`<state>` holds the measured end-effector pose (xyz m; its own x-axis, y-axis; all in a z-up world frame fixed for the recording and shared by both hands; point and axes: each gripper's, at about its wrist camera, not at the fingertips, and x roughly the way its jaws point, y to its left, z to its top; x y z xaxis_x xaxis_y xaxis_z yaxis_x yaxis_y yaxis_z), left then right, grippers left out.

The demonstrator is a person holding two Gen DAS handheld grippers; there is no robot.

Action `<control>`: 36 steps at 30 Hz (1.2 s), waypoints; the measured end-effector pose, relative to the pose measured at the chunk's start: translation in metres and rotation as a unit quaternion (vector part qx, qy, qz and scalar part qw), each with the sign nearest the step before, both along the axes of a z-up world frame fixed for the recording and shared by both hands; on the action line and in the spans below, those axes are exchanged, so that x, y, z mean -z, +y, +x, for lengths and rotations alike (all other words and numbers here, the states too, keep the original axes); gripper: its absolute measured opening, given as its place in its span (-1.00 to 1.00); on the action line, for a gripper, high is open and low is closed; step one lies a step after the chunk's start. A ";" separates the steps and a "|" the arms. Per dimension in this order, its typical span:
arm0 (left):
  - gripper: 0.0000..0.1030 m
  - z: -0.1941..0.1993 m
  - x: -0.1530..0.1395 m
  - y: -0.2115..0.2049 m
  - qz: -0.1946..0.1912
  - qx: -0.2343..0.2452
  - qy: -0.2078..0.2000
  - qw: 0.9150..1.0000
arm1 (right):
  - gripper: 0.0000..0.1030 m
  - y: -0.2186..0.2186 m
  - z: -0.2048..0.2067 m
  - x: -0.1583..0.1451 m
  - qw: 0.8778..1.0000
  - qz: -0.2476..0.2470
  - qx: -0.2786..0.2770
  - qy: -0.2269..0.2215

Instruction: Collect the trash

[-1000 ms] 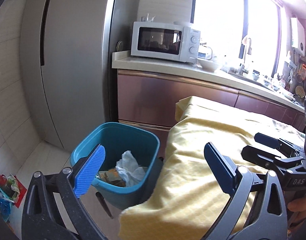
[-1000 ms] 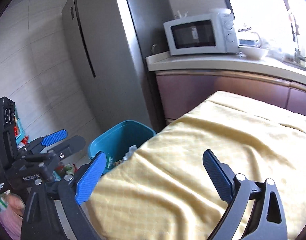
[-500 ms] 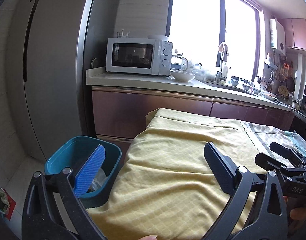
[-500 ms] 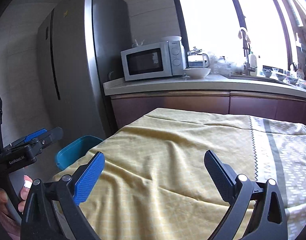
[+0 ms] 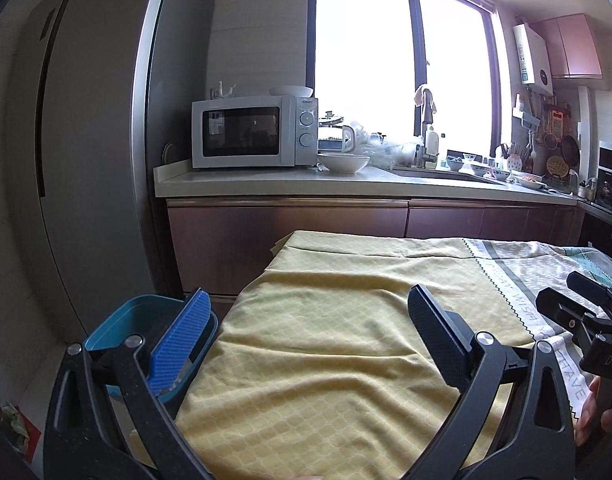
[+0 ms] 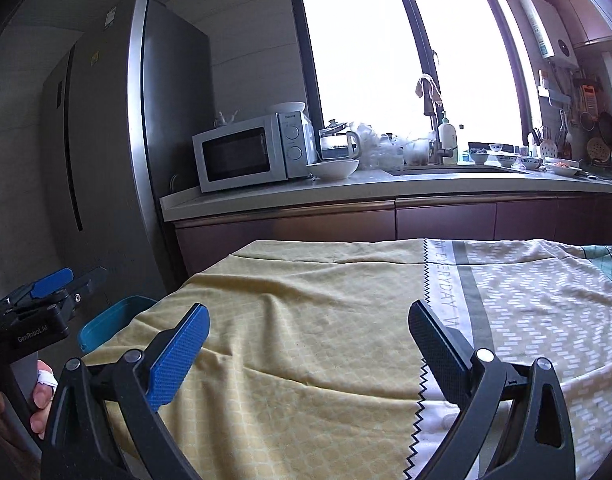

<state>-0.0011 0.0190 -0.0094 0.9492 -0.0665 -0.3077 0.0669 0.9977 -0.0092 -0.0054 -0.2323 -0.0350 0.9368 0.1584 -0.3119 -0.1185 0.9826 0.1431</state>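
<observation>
Both grippers hover empty over the cloth-covered worktop point(image 6: 306, 340): the left gripper point(image 5: 306, 316) and right gripper point(image 6: 308, 330) have their jaws spread wide. The bin point(image 5: 125, 320) stands on the floor off the worktop's left edge. No trash shows on the cloth, so the job looks finished or between pickups; the next move calls for finding more trash.

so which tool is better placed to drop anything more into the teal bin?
Left, probably. The teal plastic bin sits directly behind the left tool's blue finger, jaws open and empty. The right tool hangs over the yellow tablecloth, bin off to its left. No trash visible on the cloth.
</observation>
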 end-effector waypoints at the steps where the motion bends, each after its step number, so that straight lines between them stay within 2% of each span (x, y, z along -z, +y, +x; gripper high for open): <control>1: 0.89 0.000 0.000 -0.001 0.001 -0.001 -0.001 1.000 | 0.87 -0.001 -0.001 0.000 1.000 0.000 0.001 -0.002; 36: 0.89 -0.004 0.000 -0.003 0.015 -0.018 -0.027 0.999 | 0.87 -0.017 -0.004 -0.004 1.000 0.003 0.026 -0.013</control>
